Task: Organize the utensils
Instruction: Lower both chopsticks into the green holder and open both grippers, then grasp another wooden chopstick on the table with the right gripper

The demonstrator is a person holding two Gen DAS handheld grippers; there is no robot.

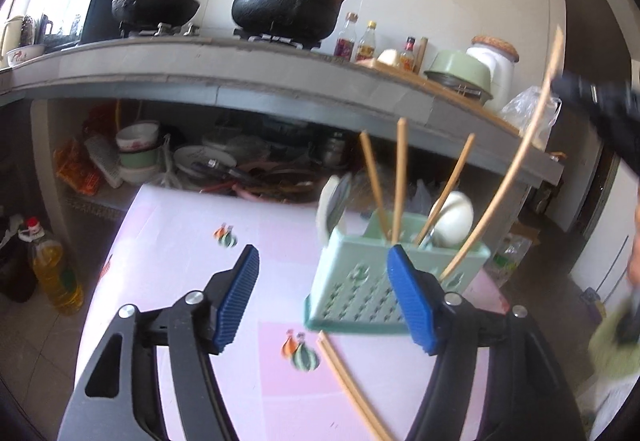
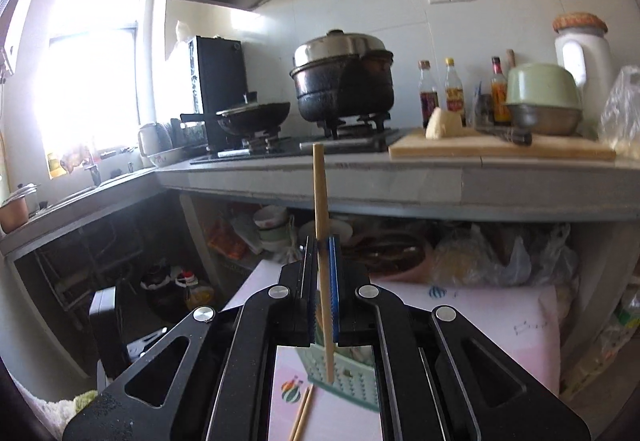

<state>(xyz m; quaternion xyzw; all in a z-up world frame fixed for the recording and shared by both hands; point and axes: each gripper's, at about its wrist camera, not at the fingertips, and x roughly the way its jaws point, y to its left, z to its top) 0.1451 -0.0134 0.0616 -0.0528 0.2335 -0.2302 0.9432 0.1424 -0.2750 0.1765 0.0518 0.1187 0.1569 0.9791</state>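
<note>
Left gripper [image 1: 322, 295]: fingers spread, empty, before green utensil caddy [image 1: 360, 293] holding chopsticks. Two chopsticks [image 1: 352, 389] lie on pink table [image 1: 180, 269]. Right gripper [image 2: 323, 281]: pinching one upright chopstick [image 2: 321, 201] above caddy.

Chopsticks: three stood in the green holder [image 1: 360, 289] at frame centre, one [image 1: 516, 169] rose at the right, two [image 1: 352, 389] lay on the desk [image 1: 180, 273] at the bottom. Spoons in holder: two. Pots on the stove, upper frame: two. Sauce bottles: three. Wall sockets: two.
</note>
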